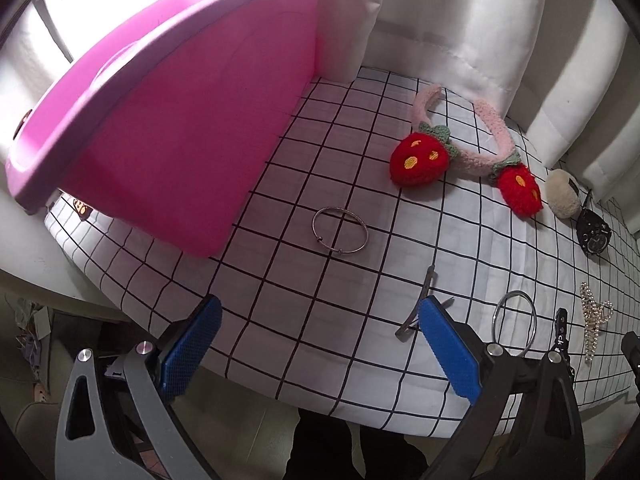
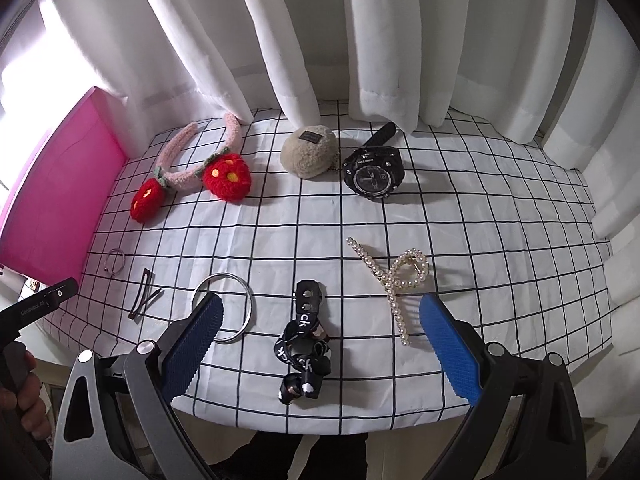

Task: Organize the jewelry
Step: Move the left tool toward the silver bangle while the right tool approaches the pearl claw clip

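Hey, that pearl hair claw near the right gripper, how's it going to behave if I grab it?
The pearl hair claw probably stays rigid, since its curved arms hold their shape on the checked cloth. The bead-covered surface looks bumpy and glossy, so flat pads may slip. Lying on its side, it seems unlikely to roll, though beads might chip under hard squeezing.

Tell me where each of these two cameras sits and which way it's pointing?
Left wrist: on the left gripper, aimed over the checked cloth at the pink box and thin bangle; blue fingers show, open.
Right wrist: on the right gripper, facing the white curtain, watch and pearl clip; open fingers, plus a hand.
Shared: strawberry headband, large ring.
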Demonstrator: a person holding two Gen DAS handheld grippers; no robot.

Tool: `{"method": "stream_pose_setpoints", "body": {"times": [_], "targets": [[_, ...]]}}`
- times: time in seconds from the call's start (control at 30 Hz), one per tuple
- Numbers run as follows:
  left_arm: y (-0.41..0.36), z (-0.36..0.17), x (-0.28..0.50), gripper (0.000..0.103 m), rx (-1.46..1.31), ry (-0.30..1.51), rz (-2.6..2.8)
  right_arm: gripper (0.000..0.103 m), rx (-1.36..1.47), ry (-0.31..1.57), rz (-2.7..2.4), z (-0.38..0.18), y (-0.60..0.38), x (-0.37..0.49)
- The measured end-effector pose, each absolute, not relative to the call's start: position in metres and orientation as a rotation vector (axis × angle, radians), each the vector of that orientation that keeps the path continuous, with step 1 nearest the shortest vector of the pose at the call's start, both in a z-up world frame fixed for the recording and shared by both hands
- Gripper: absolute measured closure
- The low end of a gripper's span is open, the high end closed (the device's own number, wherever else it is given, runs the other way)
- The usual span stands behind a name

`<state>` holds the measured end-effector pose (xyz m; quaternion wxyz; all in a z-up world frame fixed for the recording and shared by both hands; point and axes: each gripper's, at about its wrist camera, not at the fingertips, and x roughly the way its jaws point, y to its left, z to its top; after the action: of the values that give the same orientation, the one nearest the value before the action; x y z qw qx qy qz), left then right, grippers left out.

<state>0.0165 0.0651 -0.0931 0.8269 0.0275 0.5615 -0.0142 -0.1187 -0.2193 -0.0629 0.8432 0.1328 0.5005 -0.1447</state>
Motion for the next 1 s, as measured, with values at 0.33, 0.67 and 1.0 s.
{"method": "stream_pose_setpoints", "body": {"times": [0.33,0.67,1.0], "targets": [[0.062,-0.138,0.052,0.006,0.031,1.207,-0.037,0.009,0.296,1.075,-0.410,-0.094,-0.264,-0.122],[0.060,-0.167,0.071,0.006,0.028,1.198,-0.046,0.009,0.284,1.093,-0.447,-0.119,-0.283,-0.119],[0.058,-0.178,0.078,0.006,0.035,1.150,-0.070,0.009,0.273,1.134,-0.448,-0.141,-0.295,-0.105]]}}
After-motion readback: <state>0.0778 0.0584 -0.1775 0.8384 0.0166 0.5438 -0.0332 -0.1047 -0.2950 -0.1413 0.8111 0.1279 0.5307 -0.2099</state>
